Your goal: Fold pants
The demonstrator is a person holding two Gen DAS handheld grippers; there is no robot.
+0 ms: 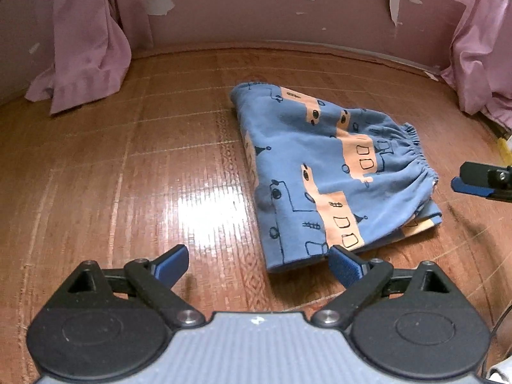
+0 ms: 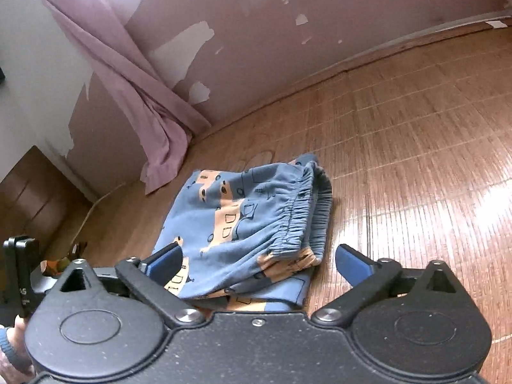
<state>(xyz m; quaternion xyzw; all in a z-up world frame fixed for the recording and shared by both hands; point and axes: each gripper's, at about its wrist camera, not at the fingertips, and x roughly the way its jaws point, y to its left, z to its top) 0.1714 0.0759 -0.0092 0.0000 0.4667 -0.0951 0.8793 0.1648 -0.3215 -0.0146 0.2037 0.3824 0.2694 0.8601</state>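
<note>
We see the pants (image 1: 329, 172) lying folded into a compact blue and orange bundle on a glossy brown woven mat (image 1: 128, 166), a bright glare beside them. A pink wall (image 1: 256, 9) with peeling patches runs behind, and mauve curtains (image 1: 89, 48) pool on the mat at both sides. Our left gripper (image 1: 259, 264) hangs wide open, empty, at the bundle's near edge. Our right gripper (image 2: 259, 264) is also spread wide, holding nothing, near the waistband (image 2: 297, 214).
</note>
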